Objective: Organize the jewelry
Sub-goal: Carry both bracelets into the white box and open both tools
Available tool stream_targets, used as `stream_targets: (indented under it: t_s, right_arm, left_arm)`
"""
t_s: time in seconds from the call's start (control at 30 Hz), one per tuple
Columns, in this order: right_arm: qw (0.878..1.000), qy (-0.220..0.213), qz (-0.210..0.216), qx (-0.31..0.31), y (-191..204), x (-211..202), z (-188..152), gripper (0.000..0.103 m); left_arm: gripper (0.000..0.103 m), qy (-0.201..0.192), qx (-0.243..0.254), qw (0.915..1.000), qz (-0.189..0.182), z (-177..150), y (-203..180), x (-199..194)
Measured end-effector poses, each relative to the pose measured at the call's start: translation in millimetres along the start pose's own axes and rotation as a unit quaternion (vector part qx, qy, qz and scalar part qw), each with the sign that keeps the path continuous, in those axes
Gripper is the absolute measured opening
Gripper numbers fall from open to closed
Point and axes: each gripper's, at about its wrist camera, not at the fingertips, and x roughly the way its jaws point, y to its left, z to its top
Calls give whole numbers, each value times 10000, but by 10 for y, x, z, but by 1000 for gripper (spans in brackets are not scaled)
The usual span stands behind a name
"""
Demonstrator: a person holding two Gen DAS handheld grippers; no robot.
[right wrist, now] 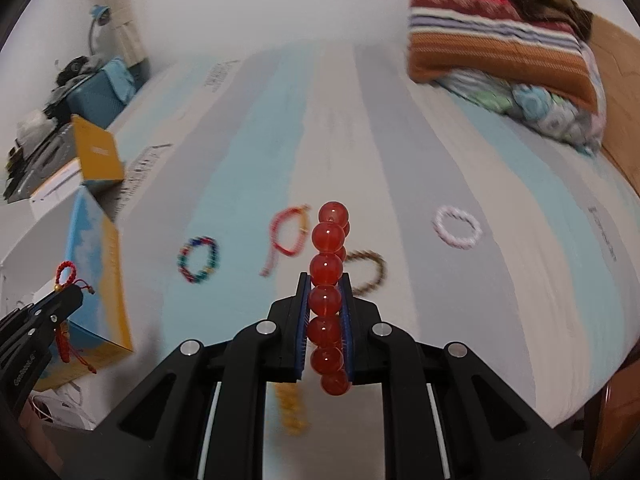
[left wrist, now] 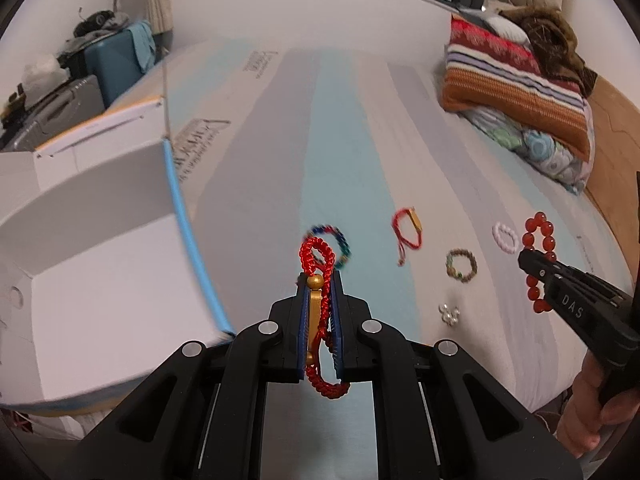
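My left gripper [left wrist: 319, 286] is shut on a red braided cord bracelet [left wrist: 316, 258] with a gold bead, held above the bed next to the open white box [left wrist: 104, 280]. My right gripper [right wrist: 326, 280] is shut on a red bead bracelet [right wrist: 328, 268], held above the bed; both also show in the left wrist view [left wrist: 538, 240]. On the striped bed sheet [left wrist: 340, 140] lie a multicolour bead bracelet [left wrist: 342, 242], a red cord bracelet with a gold bar [left wrist: 408, 232], a brown-green bead bracelet [left wrist: 461, 266], a white bracelet [left wrist: 505, 237] and a small silver piece [left wrist: 449, 314].
Folded blankets and pillows [left wrist: 516, 84] are stacked at the far right of the bed. A wooden bed frame [left wrist: 616, 152] runs along the right. Cluttered boxes and a blue case [left wrist: 108, 60] stand at the far left. A yellow bracelet [right wrist: 292, 412] lies under my right gripper.
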Motion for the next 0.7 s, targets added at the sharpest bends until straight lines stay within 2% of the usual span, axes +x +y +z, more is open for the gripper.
stream_targets:
  t_s: [0.2,0.33,0.7]
  right_arm:
    - [9978,-306,393,-429,654,-187,164,13]
    - [9939,-388,737,-726,1148,-230,194,13]
    - [9773,-389,1555,-1388,2416,-250,105,13]
  left_arm:
    - [9,-223,-220,9991,274,132,434,-288]
    - [9,-337,-434,9961,691,118,850,-471]
    - [9,-185,-1046,9843,1413,-82,1839,-689]
